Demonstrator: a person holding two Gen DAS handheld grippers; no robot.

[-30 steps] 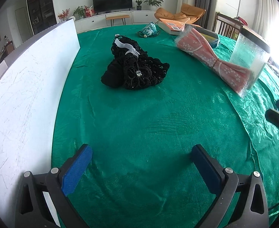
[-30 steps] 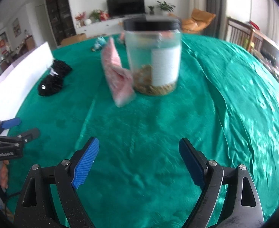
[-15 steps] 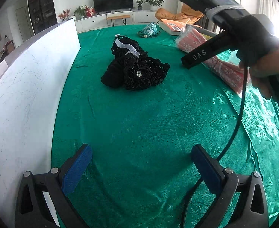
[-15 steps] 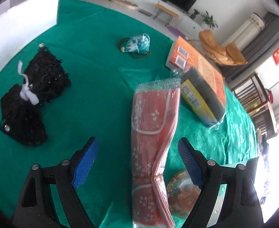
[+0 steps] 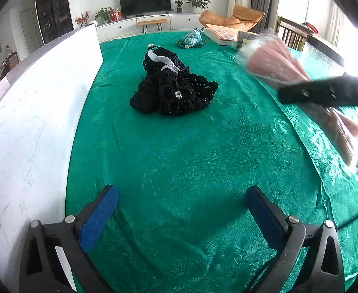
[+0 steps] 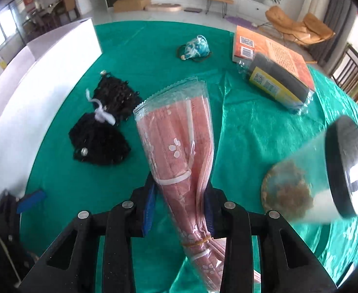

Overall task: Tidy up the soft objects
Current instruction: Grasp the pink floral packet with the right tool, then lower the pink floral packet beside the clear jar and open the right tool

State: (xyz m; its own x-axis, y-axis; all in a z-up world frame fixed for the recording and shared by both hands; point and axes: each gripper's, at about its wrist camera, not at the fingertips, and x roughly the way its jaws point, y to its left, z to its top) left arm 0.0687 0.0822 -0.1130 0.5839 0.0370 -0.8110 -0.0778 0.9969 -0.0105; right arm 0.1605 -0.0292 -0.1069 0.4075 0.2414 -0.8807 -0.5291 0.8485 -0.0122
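Note:
My right gripper (image 6: 180, 195) is shut on a clear pack of pink masks (image 6: 179, 141) and holds it lifted above the green tablecloth (image 6: 247, 122). In the left wrist view the same pack (image 5: 274, 66) appears blurred at the right, with the right gripper (image 5: 325, 92) across it. My left gripper (image 5: 179, 210) is open and empty, low over the cloth near the table's front. A black knitted bundle (image 5: 176, 90) with a white ribbon lies ahead of it; it also shows in the right wrist view (image 6: 101, 136). A small teal pouch (image 6: 194, 48) lies farther back.
A white board (image 5: 32, 112) stands along the table's left side. A clear jar with a black lid (image 6: 325, 178) is at the right. An orange book (image 6: 274, 51) and a grey wrapped pack (image 6: 279, 83) lie at the back right.
My right gripper has come down, shut on the pink mask pack and lifted it off the cloth. The left gripper has not moved.

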